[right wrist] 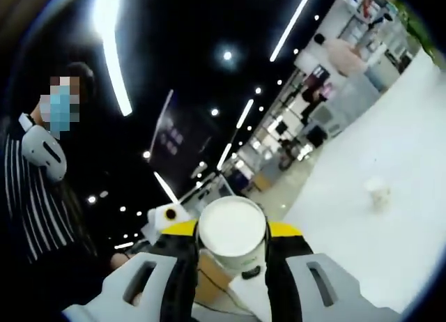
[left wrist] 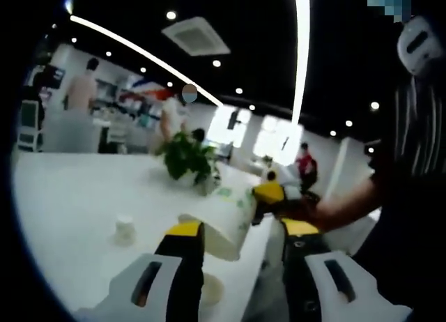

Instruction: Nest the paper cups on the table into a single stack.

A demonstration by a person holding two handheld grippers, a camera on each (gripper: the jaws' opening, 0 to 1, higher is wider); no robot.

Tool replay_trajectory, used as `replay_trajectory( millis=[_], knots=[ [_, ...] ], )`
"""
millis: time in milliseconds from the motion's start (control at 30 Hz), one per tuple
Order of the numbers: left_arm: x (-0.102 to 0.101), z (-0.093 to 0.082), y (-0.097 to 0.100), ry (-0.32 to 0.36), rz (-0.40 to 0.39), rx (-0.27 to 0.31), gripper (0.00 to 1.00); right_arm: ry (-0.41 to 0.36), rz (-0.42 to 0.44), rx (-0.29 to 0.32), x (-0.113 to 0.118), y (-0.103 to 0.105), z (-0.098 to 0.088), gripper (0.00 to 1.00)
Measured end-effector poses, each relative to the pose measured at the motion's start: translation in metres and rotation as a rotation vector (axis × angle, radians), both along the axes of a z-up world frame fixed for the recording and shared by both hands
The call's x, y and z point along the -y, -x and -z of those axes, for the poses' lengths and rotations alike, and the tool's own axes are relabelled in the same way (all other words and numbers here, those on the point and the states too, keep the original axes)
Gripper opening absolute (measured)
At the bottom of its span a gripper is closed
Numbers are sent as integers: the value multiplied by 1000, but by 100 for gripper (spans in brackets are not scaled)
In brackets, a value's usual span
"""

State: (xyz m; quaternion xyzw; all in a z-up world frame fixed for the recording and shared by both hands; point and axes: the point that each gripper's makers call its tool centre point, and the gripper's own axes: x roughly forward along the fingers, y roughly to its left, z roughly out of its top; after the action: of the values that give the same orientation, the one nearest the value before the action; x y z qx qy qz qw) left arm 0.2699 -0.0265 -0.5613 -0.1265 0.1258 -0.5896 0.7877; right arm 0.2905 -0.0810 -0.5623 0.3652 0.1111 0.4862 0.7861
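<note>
We are seeing right gripper clamping paper cup, base toward camera; left gripper spread open, jaws flanking same cup held tilted above white table; small white cup standing apart on table; potted plant beyond

Open-plan office/showroom: long white table, ceiling light strips, people at desks.

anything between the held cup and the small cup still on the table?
Nothing visible. The right gripper is shut on a paper cup; the small cup stands alone on bare white table, with the plant farther back.
</note>
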Motion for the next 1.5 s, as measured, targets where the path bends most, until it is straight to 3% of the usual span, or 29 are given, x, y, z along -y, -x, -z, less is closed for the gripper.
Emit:
replay_trajectory(
  millis=[400, 933, 1267, 1500],
  knots=[
    [-3, -5, 4, 41, 21, -26, 27, -5, -37, 13, -4, 6, -1, 33],
    [-4, -6, 11, 36, 56, -22, 10, -18, -74, 12, -8, 16, 3, 33],
    [-3, -15, 19, 27, 126, -33, 4, -20, -135, 73, -11, 23, -7, 33],
    [0, -18, 21, -2, 180, -40, 2, 40, -176, 120, -9, 27, -9, 33]
  ],
)
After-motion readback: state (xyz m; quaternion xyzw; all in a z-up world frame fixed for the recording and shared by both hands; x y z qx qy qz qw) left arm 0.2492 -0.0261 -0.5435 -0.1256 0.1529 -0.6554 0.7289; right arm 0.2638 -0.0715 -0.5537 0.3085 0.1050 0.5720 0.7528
